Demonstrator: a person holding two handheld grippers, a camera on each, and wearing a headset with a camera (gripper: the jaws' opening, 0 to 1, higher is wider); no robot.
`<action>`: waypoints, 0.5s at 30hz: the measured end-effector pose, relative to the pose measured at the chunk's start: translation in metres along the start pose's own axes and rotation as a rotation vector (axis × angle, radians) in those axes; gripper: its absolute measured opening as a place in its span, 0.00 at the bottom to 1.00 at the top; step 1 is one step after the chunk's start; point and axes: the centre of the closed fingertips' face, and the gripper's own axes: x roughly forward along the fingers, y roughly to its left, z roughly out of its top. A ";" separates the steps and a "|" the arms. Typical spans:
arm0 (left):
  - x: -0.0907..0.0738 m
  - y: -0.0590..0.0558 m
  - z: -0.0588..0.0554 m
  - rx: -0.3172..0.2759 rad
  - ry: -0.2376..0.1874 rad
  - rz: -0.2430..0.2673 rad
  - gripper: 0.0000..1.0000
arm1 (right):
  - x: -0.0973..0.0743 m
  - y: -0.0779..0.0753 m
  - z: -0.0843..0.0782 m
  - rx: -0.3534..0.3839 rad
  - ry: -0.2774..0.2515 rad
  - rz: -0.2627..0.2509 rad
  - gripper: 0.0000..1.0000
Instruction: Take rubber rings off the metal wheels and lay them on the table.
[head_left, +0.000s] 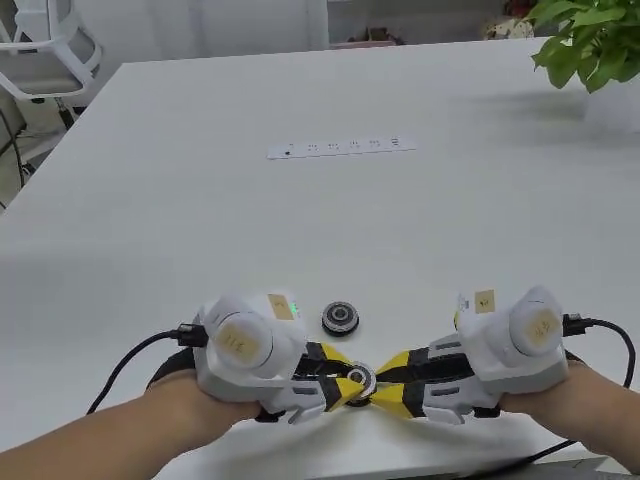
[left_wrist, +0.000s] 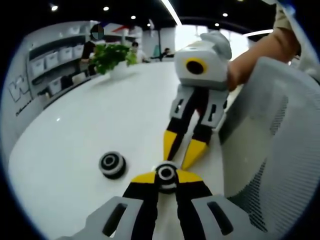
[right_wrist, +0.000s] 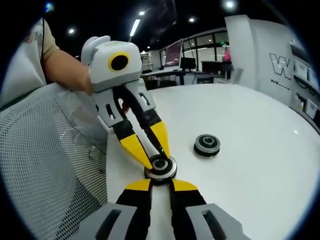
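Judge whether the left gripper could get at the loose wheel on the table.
Probably not yet: bare table leaves the way to the loose wheel free, but the left gripper is shut on the other wheel.

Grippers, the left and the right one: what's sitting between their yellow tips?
A metal wheel, seen in all three views. The left gripper has its jaws closed on either side of it, and the right gripper has its tips at the wheel's rim.
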 end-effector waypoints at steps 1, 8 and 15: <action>0.000 0.000 0.000 0.000 0.000 0.001 0.13 | 0.000 0.000 0.000 -0.006 0.002 -0.001 0.10; 0.000 0.000 0.000 -0.005 -0.001 0.007 0.13 | 0.000 0.000 -0.001 -0.011 0.006 -0.006 0.10; 0.000 0.000 0.000 0.002 -0.005 0.010 0.13 | -0.001 0.000 -0.001 -0.016 0.008 -0.012 0.06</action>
